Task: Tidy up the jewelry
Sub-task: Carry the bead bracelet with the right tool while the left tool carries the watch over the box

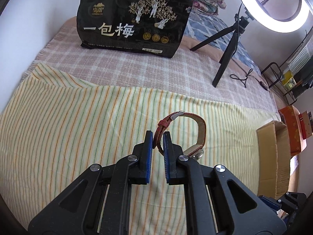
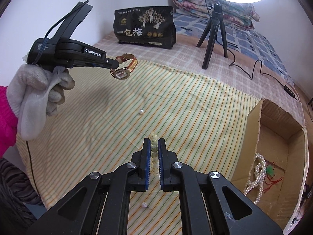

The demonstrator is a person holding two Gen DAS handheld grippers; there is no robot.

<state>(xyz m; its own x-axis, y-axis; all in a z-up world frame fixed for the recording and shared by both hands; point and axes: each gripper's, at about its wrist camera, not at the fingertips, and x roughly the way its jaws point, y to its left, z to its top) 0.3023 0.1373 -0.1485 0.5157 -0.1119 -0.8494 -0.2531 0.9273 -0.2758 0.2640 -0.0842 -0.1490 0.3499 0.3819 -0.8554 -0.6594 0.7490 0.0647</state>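
My left gripper (image 1: pixel 158 135) is shut on the red strap of a wristwatch (image 1: pixel 201 129) and holds it in the air above the striped cloth (image 1: pixel 78 117). In the right wrist view the left gripper (image 2: pixel 115 65) hangs at the upper left with the watch (image 2: pixel 123 72) dangling from it. My right gripper (image 2: pixel 154 143) is shut on a pale bead bracelet (image 2: pixel 153 138), held above the cloth. Two loose pearl earrings lie on the cloth, one (image 2: pixel 141 111) in the middle and one (image 2: pixel 144 204) near me. A cardboard box (image 2: pixel 254 129) at the right holds a pearl necklace (image 2: pixel 258 168) and a green pendant (image 2: pixel 270 170) on a red cord.
A black snack bag (image 2: pixel 144 29) stands at the back of the bed. A ring light on a black tripod (image 2: pixel 212 37) stands at the back right, its cable (image 2: pixel 254 68) trailing over the blanket. Folded quilts (image 2: pixel 230 13) lie behind. An orange box (image 1: pixel 293 129) sits beyond the cardboard box.
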